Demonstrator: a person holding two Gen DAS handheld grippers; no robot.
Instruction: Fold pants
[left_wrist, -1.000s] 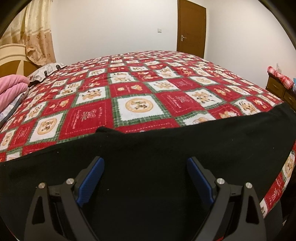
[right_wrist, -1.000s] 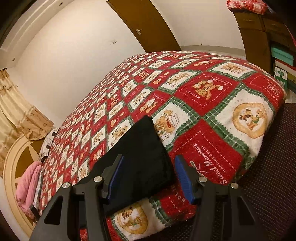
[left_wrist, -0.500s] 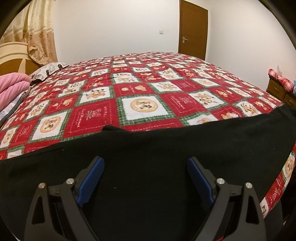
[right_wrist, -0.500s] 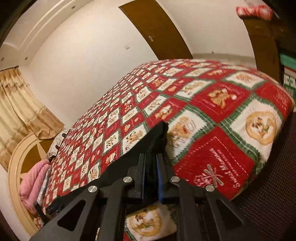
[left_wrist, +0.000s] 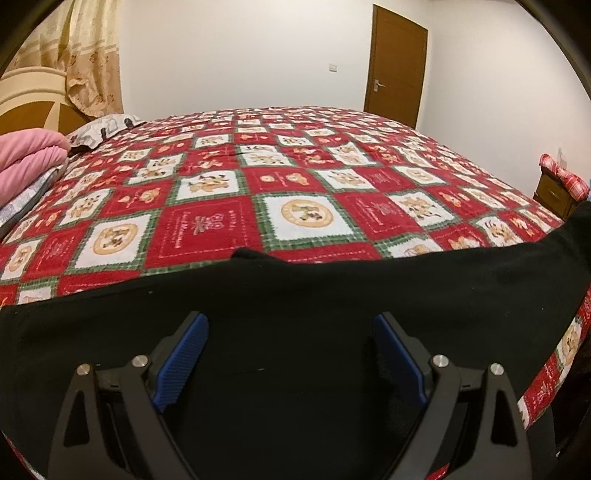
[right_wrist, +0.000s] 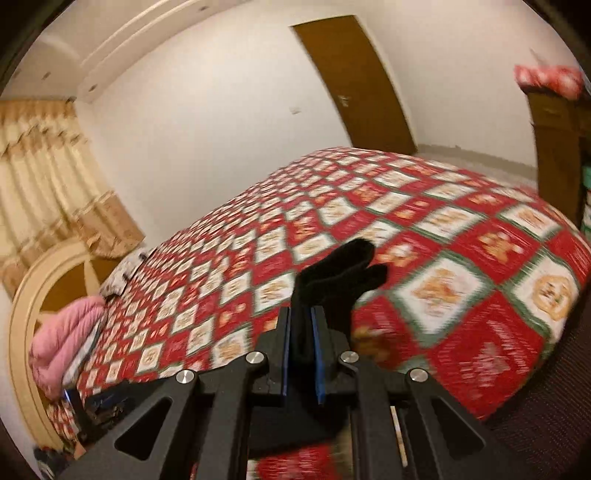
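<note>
A pair of black pants (left_wrist: 332, 295) lies across the near edge of a bed covered by a red, white and green patchwork quilt (left_wrist: 295, 192). In the left wrist view the dark cloth fills the lower half of the frame as one wide band, its long axis running from the left edge to the right edge, where it rises slightly at the far right.

The left gripper (left_wrist: 290, 354) sits at the bottom centre of that view with its jaws spread wide. The pants lie directly under and ahead of the blue pads (left_wrist: 181, 360), but nothing is pinched between them.

The right gripper (right_wrist: 303, 354) appears at the bottom centre of the blurred right wrist view. Its jaws have just been closing and now stand nearly together, clamped on a bunched end of the pants (right_wrist: 340, 273). The held cloth sticks up and away from the jaws toward the centre of the frame, clear of the quilt (right_wrist: 461, 295).

Judging from this, the right hand has one end of the long band and looks ready to carry it along the pants' length toward the other end, while the left gripper waits open over the middle of the garment.
</note>
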